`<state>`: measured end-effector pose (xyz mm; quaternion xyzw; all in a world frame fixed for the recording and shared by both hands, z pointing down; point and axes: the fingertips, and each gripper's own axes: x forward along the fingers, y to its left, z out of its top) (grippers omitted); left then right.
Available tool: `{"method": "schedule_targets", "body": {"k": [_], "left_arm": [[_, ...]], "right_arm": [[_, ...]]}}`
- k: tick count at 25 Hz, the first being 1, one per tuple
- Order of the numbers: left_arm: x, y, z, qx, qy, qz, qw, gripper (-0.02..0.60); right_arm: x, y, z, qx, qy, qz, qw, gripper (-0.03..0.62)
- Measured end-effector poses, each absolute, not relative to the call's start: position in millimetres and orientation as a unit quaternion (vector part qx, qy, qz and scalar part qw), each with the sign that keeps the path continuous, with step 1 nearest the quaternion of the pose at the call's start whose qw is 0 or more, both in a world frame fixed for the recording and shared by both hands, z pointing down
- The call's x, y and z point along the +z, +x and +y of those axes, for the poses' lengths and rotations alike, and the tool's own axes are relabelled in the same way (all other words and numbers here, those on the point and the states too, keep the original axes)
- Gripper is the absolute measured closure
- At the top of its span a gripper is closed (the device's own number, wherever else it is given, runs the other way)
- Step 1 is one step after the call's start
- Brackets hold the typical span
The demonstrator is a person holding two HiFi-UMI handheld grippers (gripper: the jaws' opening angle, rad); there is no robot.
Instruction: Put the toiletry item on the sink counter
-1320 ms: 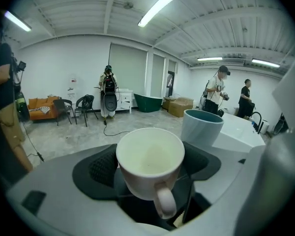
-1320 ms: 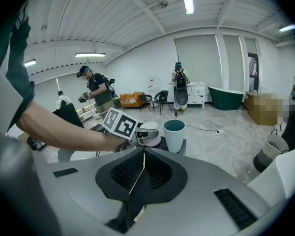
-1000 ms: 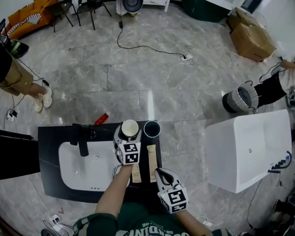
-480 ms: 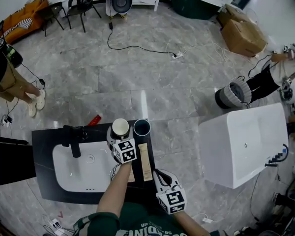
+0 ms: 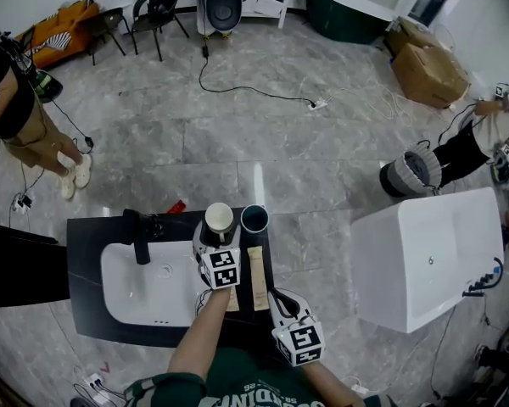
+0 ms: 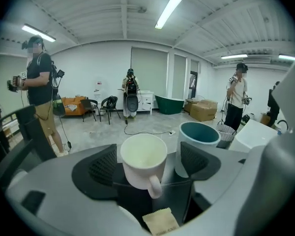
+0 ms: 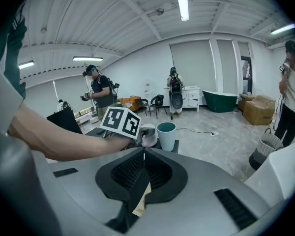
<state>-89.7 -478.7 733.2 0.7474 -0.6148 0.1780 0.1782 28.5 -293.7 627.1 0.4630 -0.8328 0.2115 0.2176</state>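
**A:** On your counter (image 5: 85, 253), left to right, you have one white basin (image 5: 127, 295), one black tap (image 5: 140, 244), one white mug (image 5: 219, 219) and one teal cup (image 5: 254, 219). There are also two tan packets, lying flat side by side just in front of the cups: the left packet (image 5: 233, 299) and the right packet (image 5: 258, 278). One red thing (image 5: 176, 206) shows at the counter's far edge.

**B:** Your left gripper (image 5: 218, 234) has its jaws spread wide, with the mug standing between them. Your right gripper (image 5: 276, 295) has its jaws pressed together, and the near end of the right packet shows just beneath them.

**A:** And against half a second ago?

**B:** Nothing on your counter has shifted, and both grippers sit as they did. Only your head has swung a little, so the person (image 5: 21, 113) at far left stands fuller in view.
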Motion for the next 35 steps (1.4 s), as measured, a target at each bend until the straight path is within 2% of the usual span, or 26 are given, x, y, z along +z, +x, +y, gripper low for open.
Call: {"method": "schedule_targets", "body": {"k": [6,7,10,14,16,35], "left_arm": [[686.8,-101.8,-441.7,0.179,0.768,-0.602,0.13,0.181],[677.3,-104.5,-436.4,0.176,0.77,-0.6,0.126,0.199],[662.4,-112.0,-416.8,0.172,0.773,-0.599,0.123,0.293],[649.4,-123.6,-392.4,0.158,0.775,-0.601,0.114,0.51],[641.9,-124.4,-379.7,0.159,0.782,-0.593,0.108,0.566],[575.4,-121.2,-317.2,0.13,0.817,-0.552,0.102,0.572]], "right_arm": [[610.2,18.7,-291.5,0.197,0.455,-0.844,0.205,0.551],[607.0,16.1,-292.3,0.195,0.453,-0.846,0.202,0.551],[598.4,9.3,-292.2,0.19,0.445,-0.853,0.193,0.551],[590.6,2.6,-286.7,0.18,0.436,-0.862,0.182,0.551],[584.4,0.3,-282.2,0.175,0.431,-0.867,0.179,0.551],[546.3,-16.4,-278.5,0.131,0.411,-0.888,0.157,0.551]]}}
